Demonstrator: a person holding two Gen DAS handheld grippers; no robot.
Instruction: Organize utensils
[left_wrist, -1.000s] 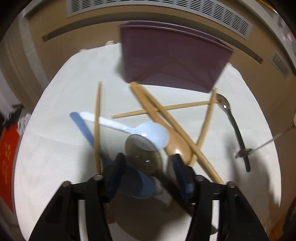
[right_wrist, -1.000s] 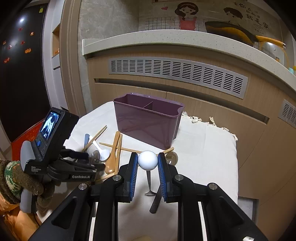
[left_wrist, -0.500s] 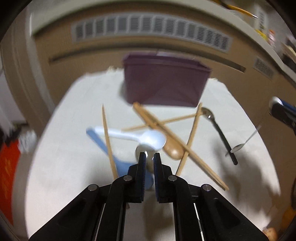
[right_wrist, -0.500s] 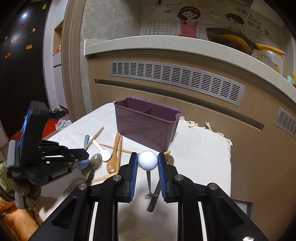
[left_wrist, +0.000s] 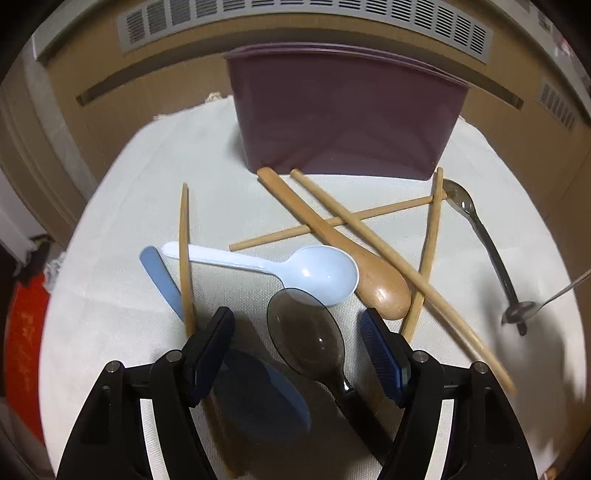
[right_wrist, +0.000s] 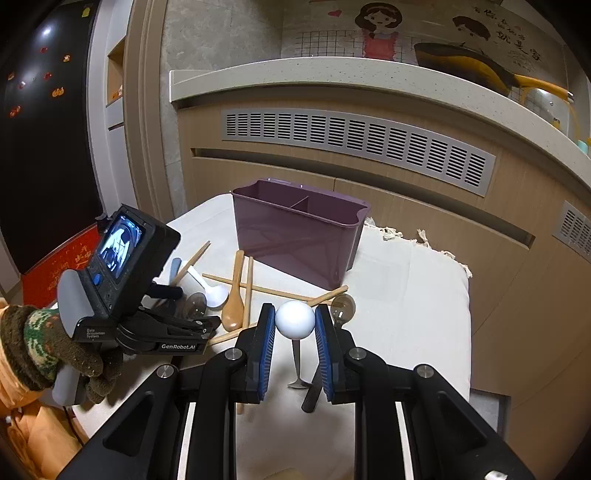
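The left gripper (left_wrist: 297, 343) has just been opening, and its jaws stand wide with the dark see-through spoon (left_wrist: 306, 332) lying loose between them, not pinched. The spoon's bowl points away from the gripper and its handle runs back under the right jaw. The purple bin (left_wrist: 343, 122) waits straight ahead, past the pile. The right gripper (right_wrist: 294, 325) squeezes a white ball (right_wrist: 294, 319).
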